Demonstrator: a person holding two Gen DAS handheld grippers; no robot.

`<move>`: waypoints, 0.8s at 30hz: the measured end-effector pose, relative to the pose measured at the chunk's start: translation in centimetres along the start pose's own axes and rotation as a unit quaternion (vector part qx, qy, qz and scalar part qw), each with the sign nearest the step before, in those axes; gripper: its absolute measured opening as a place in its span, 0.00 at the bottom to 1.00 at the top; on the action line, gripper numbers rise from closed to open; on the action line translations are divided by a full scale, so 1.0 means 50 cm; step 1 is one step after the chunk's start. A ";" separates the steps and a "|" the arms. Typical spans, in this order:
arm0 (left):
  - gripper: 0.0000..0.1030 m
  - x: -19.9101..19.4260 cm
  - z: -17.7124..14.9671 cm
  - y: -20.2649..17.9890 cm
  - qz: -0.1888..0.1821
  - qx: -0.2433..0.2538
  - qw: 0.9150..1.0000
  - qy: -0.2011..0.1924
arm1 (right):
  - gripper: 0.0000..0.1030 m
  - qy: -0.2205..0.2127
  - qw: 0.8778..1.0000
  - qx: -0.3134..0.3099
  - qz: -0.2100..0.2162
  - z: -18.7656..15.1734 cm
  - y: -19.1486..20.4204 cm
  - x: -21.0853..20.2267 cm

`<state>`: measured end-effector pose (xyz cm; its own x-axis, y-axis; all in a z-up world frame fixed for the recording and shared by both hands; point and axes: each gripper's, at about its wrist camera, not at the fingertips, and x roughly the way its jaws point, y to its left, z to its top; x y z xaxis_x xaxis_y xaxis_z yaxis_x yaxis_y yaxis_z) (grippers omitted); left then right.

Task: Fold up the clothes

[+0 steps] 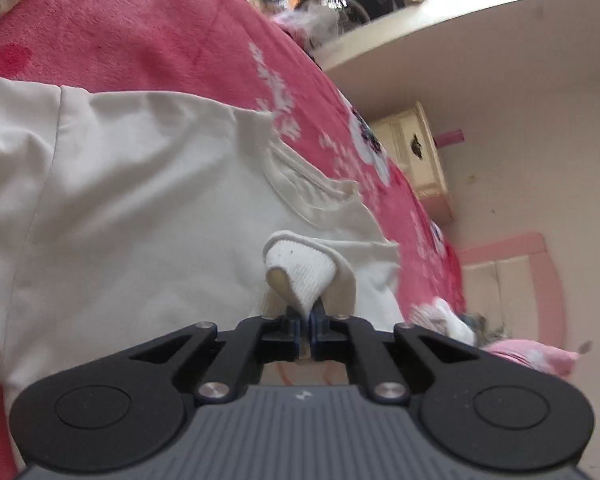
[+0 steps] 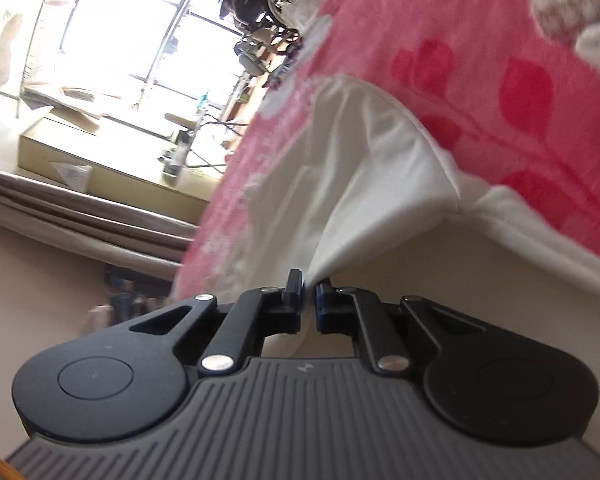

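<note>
Both jaws are closed on cloth: the left gripper (image 1: 309, 322) pinches a ribbed hem fold of the white garment (image 1: 140, 184), the right gripper (image 2: 309, 298) pinches another edge. The garment lies on the pink blanket (image 1: 140, 28) near the bed's edge. I would keep both grips level and the cloth taut. No writing is readable.

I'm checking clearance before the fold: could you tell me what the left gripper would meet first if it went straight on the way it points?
Probably the white garment it already pinches, lying on the pink blanket; depth is unclear.
</note>
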<state>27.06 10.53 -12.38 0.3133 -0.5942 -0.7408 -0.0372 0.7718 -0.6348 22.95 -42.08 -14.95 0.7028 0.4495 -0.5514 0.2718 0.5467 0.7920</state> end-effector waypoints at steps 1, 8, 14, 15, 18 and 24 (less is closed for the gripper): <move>0.04 -0.001 0.000 0.001 0.000 -0.007 1.000 0.008 | 0.05 0.007 1.000 0.001 -0.003 0.000 -0.001 -0.004; 0.12 0.010 -0.018 0.017 0.030 -0.008 0.998 0.050 | 0.06 0.044 0.999 -0.015 -0.022 -0.006 0.002 -0.033; 0.37 -0.039 -0.036 -0.009 0.077 0.081 0.992 0.052 | 0.08 0.041 0.993 -0.105 -0.043 -0.037 0.045 -0.053; 0.37 -0.052 -0.038 -0.013 0.085 0.090 0.991 0.048 | 0.09 0.040 0.991 -0.120 -0.047 -0.042 0.052 -0.057; 0.37 -0.091 -0.038 -0.033 0.088 0.106 0.990 0.011 | 0.11 0.038 0.984 -0.165 -0.057 -0.057 0.074 -0.067; 0.39 -0.035 -0.046 -0.146 0.070 0.229 0.970 -0.030 | 0.11 0.028 0.958 -0.274 -0.075 -0.096 0.131 -0.053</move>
<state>24.61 5.43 -6.93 0.3905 -0.4720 -0.7904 0.3381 0.8721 -0.3538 19.70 -36.31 -9.56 0.6429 0.3655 -0.6731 -0.0302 0.8902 0.4546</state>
